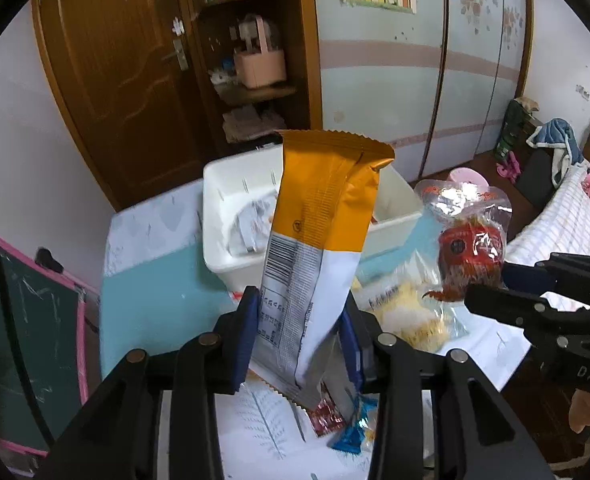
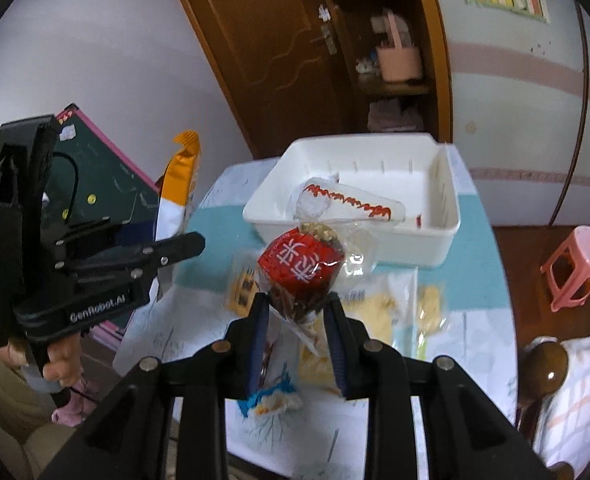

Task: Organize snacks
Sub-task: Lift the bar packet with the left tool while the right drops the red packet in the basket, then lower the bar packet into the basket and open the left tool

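My left gripper (image 1: 301, 304) is shut on an orange-and-white snack packet (image 1: 319, 236), held upright above the table in front of the white bin (image 1: 231, 184). The packet also shows in the right wrist view (image 2: 179, 184). My right gripper (image 2: 295, 304) is shut on a clear bag with a red label (image 2: 301, 268), held just before the white bin (image 2: 447, 232). The same bag (image 1: 471, 248) and the right gripper (image 1: 471, 300) show at right in the left wrist view. A clear red-trimmed bag (image 2: 351, 200) lies in the bin.
On the table (image 1: 155, 292) lie a yellow snack bag (image 1: 411, 320), a blue wrapper (image 1: 355, 428) and a red wrapper (image 1: 327, 416). A chalkboard (image 1: 27, 340) stands left. A pink stool (image 2: 575, 268) and a bed (image 1: 567, 216) are right. A wooden door and shelves stand behind.
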Demonstrator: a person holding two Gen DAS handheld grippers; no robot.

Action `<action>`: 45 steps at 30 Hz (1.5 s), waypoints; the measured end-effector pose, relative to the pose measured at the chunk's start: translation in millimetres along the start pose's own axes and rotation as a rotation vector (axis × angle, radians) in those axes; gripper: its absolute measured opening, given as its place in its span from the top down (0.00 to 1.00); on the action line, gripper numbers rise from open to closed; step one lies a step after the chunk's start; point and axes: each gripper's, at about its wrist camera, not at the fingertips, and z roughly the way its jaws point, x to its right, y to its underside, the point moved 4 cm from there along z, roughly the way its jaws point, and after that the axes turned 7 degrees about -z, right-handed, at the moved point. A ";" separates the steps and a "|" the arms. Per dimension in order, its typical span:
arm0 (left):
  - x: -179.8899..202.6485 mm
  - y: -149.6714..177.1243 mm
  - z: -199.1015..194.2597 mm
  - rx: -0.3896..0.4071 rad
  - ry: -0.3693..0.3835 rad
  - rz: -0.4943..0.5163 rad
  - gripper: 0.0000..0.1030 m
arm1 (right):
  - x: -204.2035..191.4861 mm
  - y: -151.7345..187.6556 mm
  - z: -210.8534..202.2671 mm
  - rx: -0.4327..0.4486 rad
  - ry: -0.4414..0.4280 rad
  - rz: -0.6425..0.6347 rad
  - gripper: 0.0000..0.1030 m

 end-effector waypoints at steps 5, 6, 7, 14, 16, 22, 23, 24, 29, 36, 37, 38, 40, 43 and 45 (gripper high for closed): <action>-4.8 -29.1 -15.1 0.065 -0.040 -0.003 0.64 | 7.6 -29.9 0.3 0.030 0.031 0.019 0.73; -6.4 -35.7 -17.7 0.076 -0.047 -0.006 0.64 | 9.2 -38.3 -1.5 0.039 0.034 0.024 0.73; -7.8 -42.2 -19.5 0.087 -0.053 -0.009 0.64 | 9.5 -42.0 -3.0 0.045 0.034 0.025 0.73; -16.3 -88.8 -27.6 0.146 -0.090 -0.025 0.64 | 15.2 -104.9 -16.8 0.137 0.074 0.032 0.73; -17.4 -100.4 -24.3 0.143 -0.086 -0.035 0.63 | 15.1 -123.5 -20.8 0.159 0.091 0.026 0.72; -20.1 -130.9 2.7 0.124 -0.106 -0.047 0.63 | 18.9 -172.2 -14.6 0.177 0.150 0.005 0.72; -19.7 -137.0 9.4 0.118 -0.108 -0.052 0.63 | 21.5 -177.9 -9.4 0.168 0.151 0.011 0.72; -20.9 -142.0 18.1 0.108 -0.111 -0.058 0.63 | 25.2 -183.4 -2.0 0.153 0.154 0.019 0.72; -26.1 -158.4 67.5 0.034 -0.110 -0.092 0.63 | 42.9 -191.3 38.9 0.073 0.179 0.042 0.72; -28.9 -167.1 133.0 -0.052 -0.136 -0.108 0.63 | 68.9 -191.8 99.4 -0.020 0.195 0.084 0.73; -29.9 -166.8 142.0 -0.065 -0.138 -0.114 0.63 | 72.3 -191.2 107.1 -0.032 0.196 0.090 0.73; -31.2 -164.7 151.8 -0.081 -0.140 -0.120 0.63 | 75.5 -189.8 115.1 -0.043 0.197 0.096 0.74; -34.5 -164.0 171.3 -0.106 -0.141 -0.129 0.63 | 81.3 -187.1 132.1 -0.071 0.194 0.103 0.77; -36.2 -156.8 190.1 -0.134 -0.144 -0.141 0.63 | 88.7 -180.4 155.1 -0.112 0.197 0.111 0.79; -38.0 -151.1 202.9 -0.158 -0.141 -0.151 0.63 | 92.1 -176.8 165.2 -0.130 0.199 0.118 0.79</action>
